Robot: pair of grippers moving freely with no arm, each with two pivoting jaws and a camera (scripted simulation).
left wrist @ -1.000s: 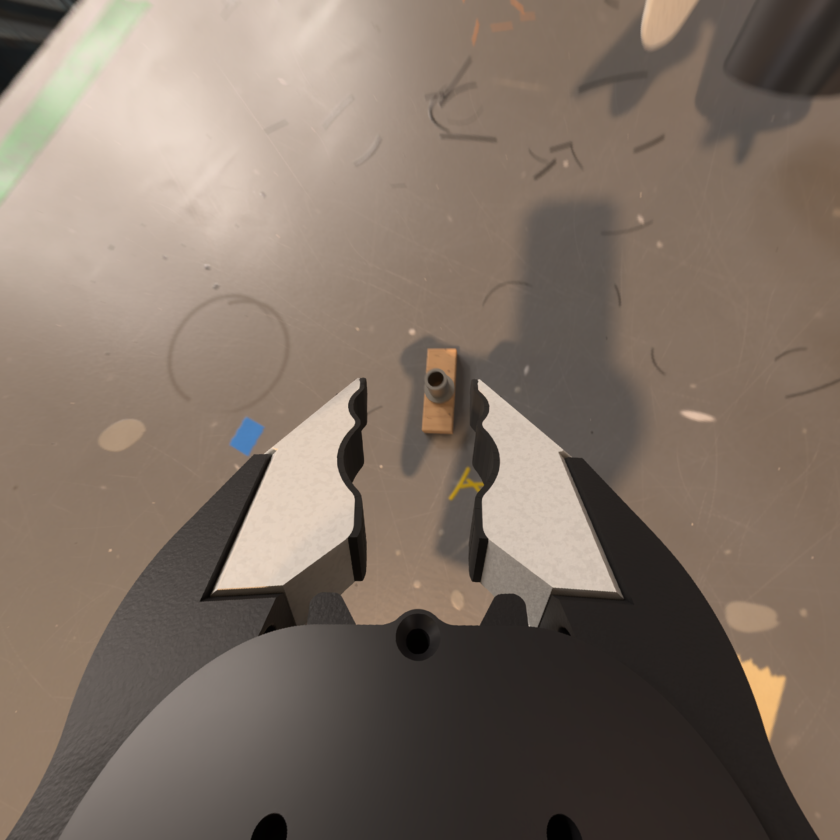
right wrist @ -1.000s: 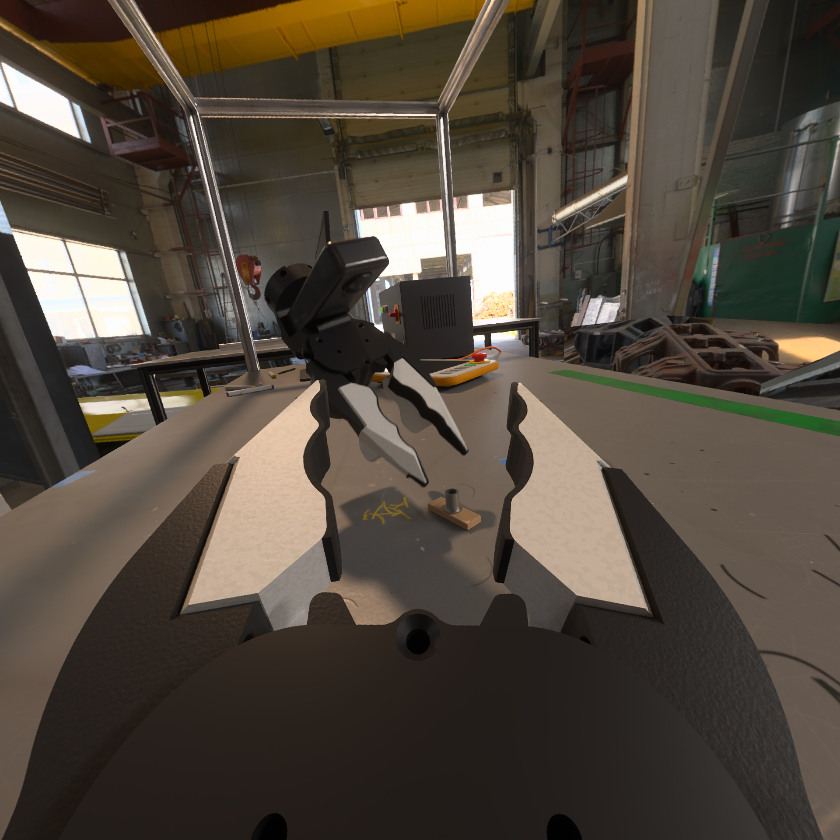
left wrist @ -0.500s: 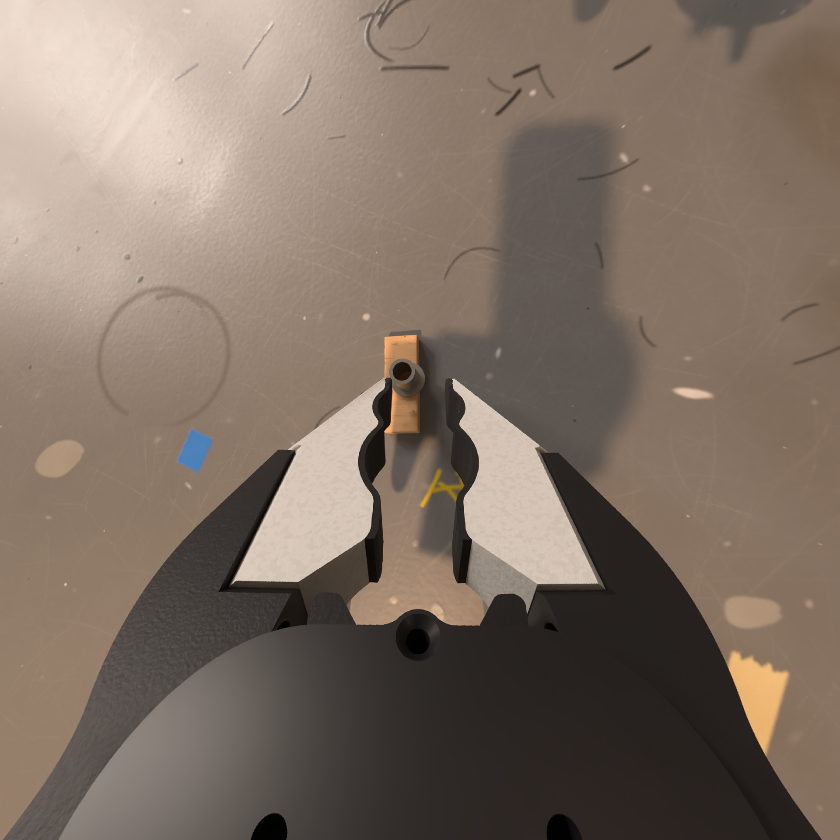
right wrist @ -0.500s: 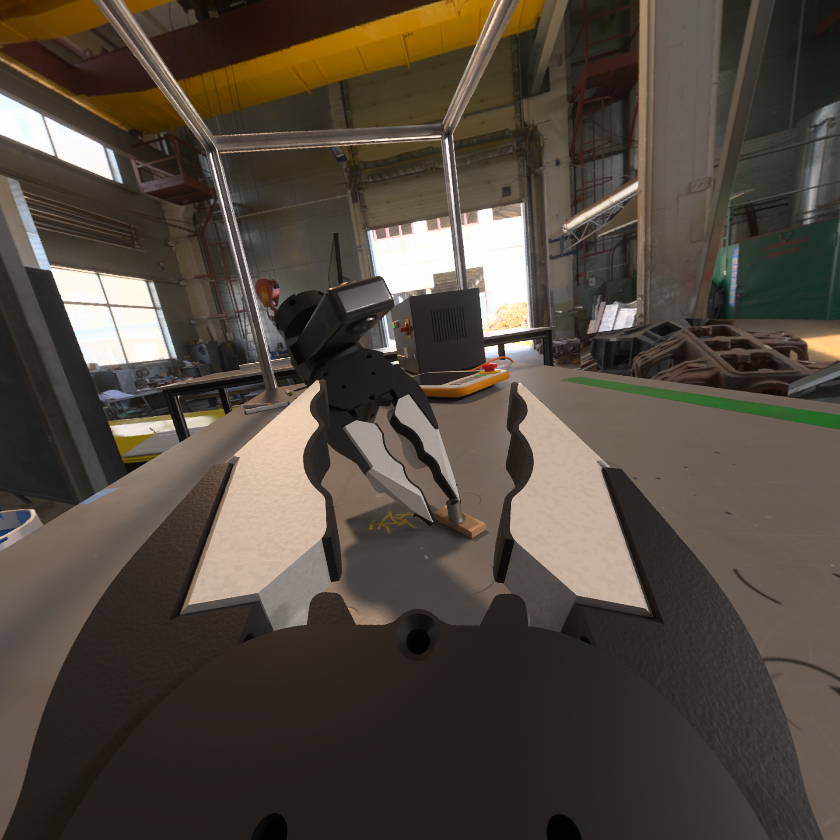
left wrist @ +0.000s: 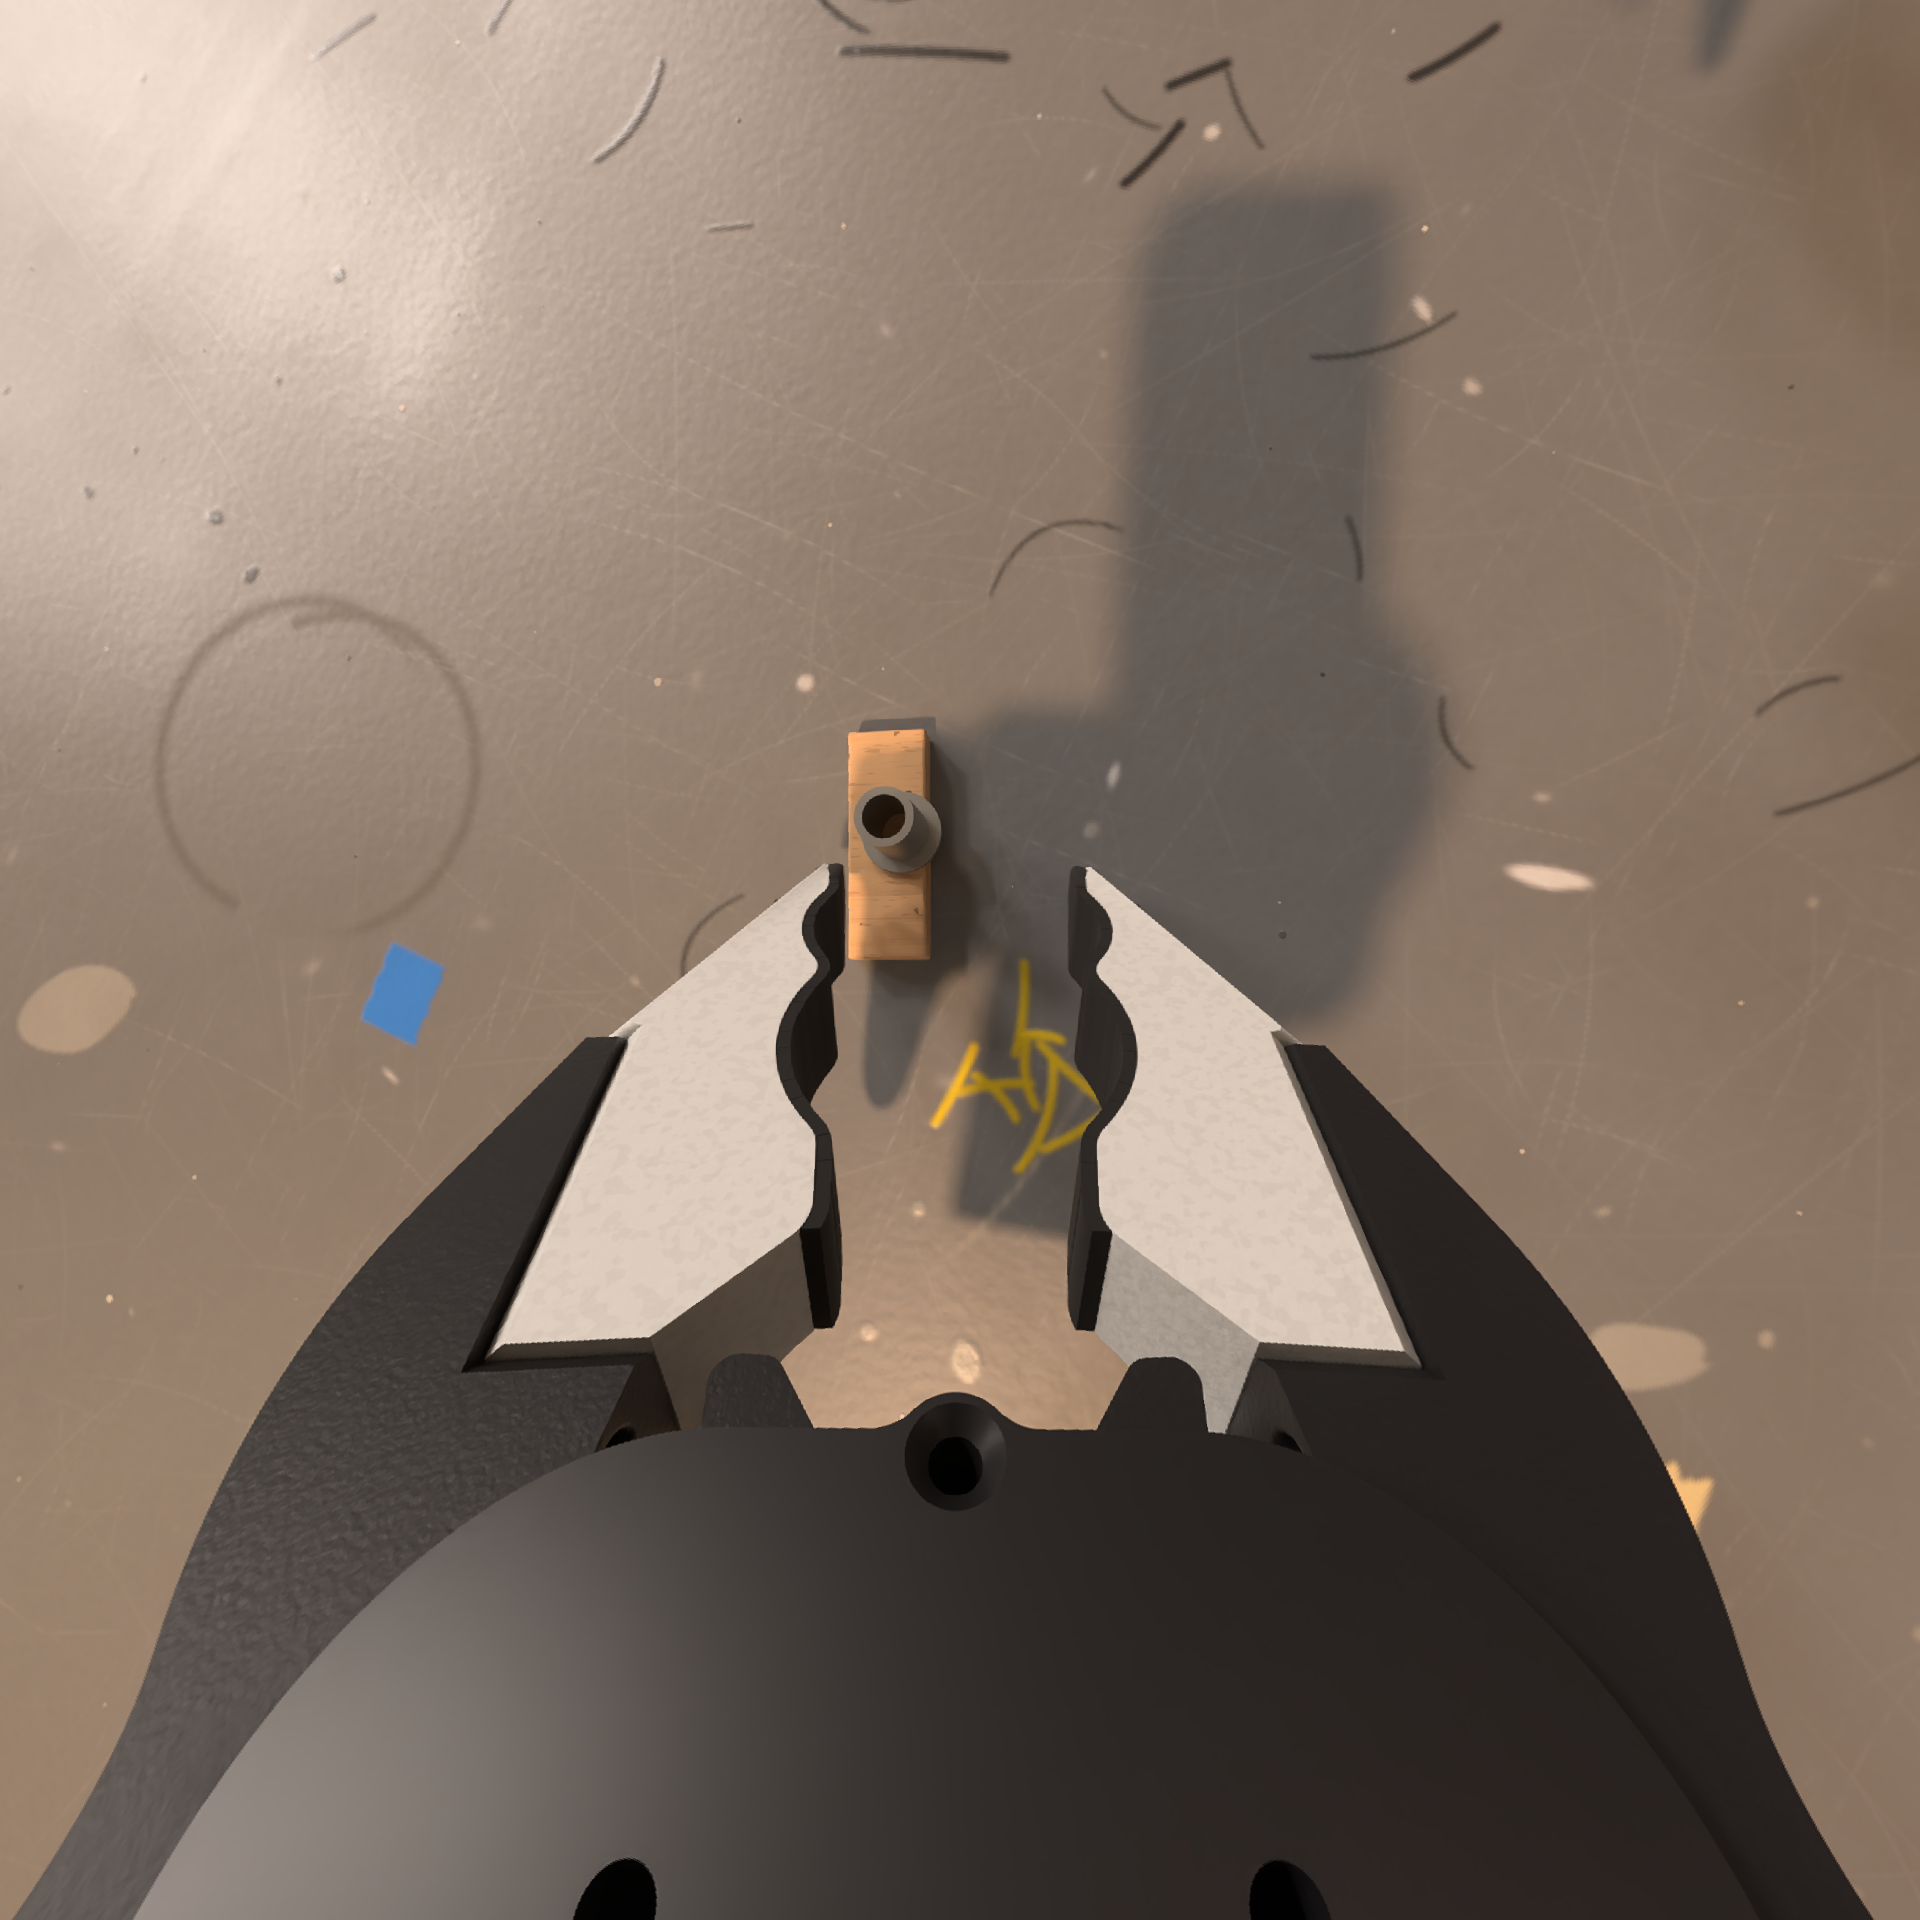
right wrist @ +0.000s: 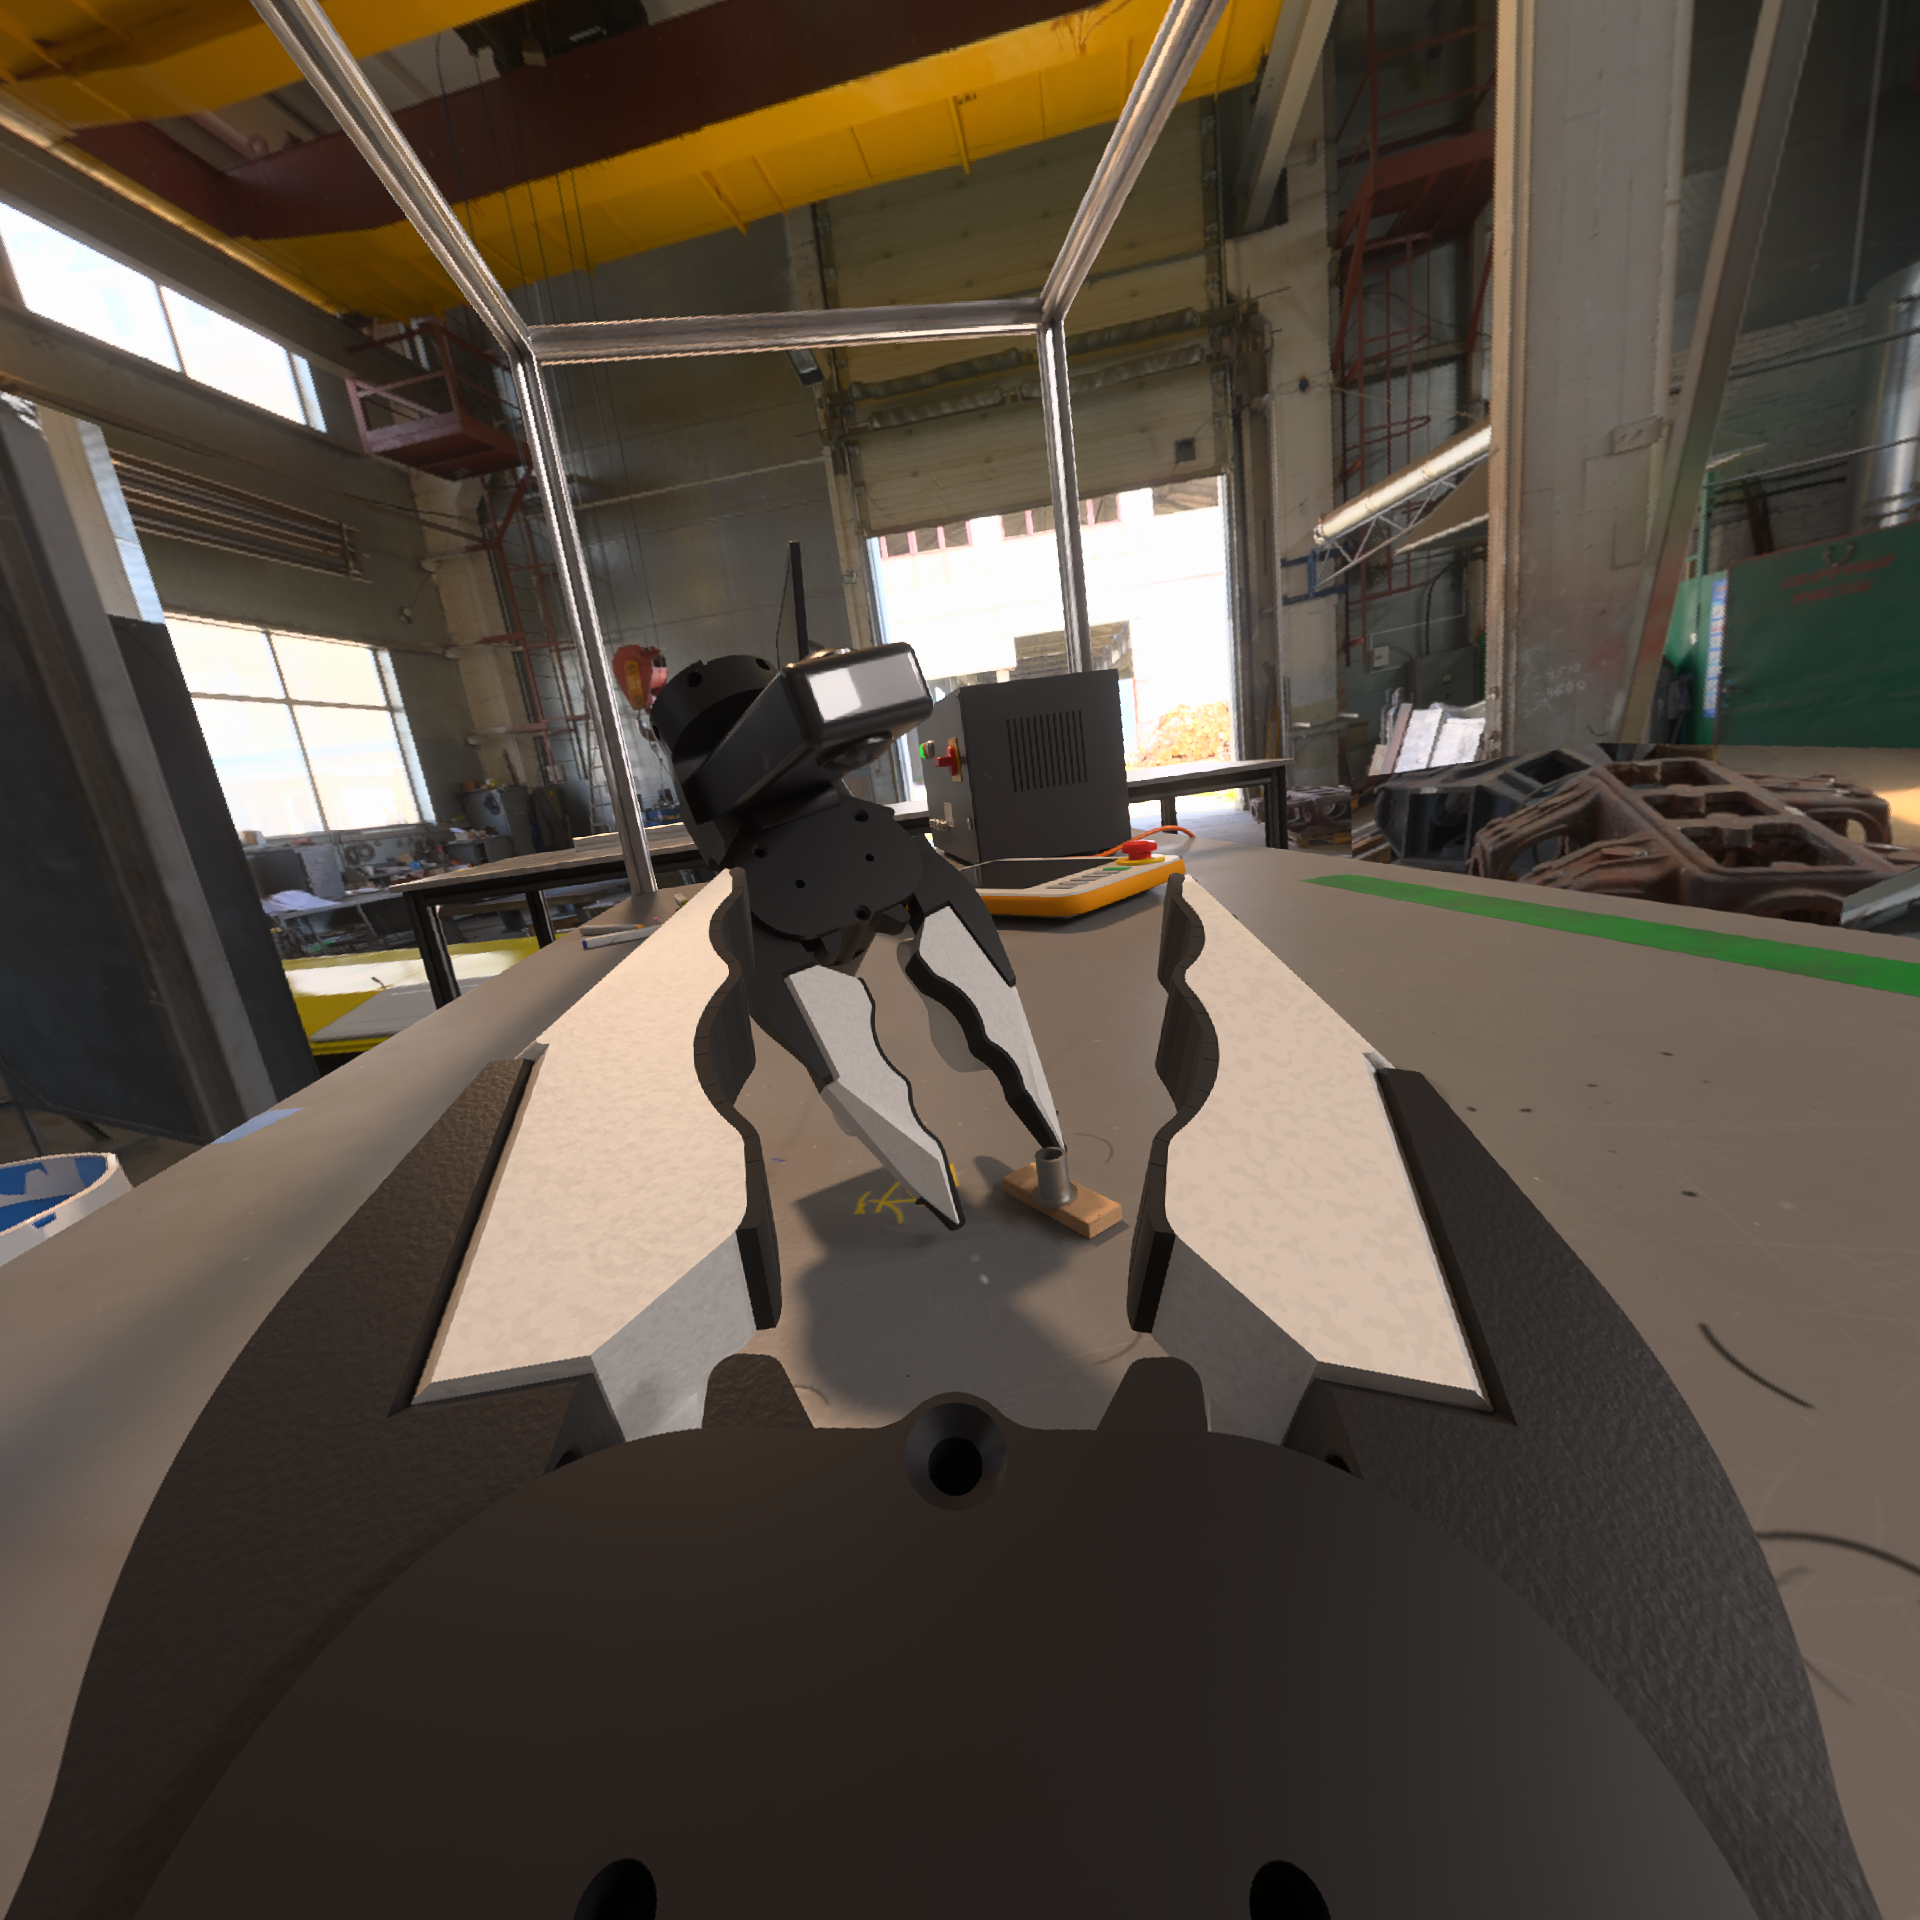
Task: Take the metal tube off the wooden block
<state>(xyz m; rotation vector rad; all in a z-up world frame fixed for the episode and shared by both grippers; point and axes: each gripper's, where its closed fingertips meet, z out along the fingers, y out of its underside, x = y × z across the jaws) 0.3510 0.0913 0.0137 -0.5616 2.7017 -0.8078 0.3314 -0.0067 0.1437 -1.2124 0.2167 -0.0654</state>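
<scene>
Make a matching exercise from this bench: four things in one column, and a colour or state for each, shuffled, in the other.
Things:
1. tube
2. block
3. tape scrap
4. left hand-held gripper

Colour or state:
A. blue, flat on the bench
B. open, holding nothing
C. grey, upright on the block
D. orange-brown, flat under the tube

Pairs: 1-C, 2-D, 3-A, 4-B

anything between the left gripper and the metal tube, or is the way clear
Nothing visible blocks it. The left gripper is open just short of the metal tube, which stands upright on the wooden block. The tube sits off toward the gripper's left finger, not centred in the gap. Only bare table lies around them.
</scene>
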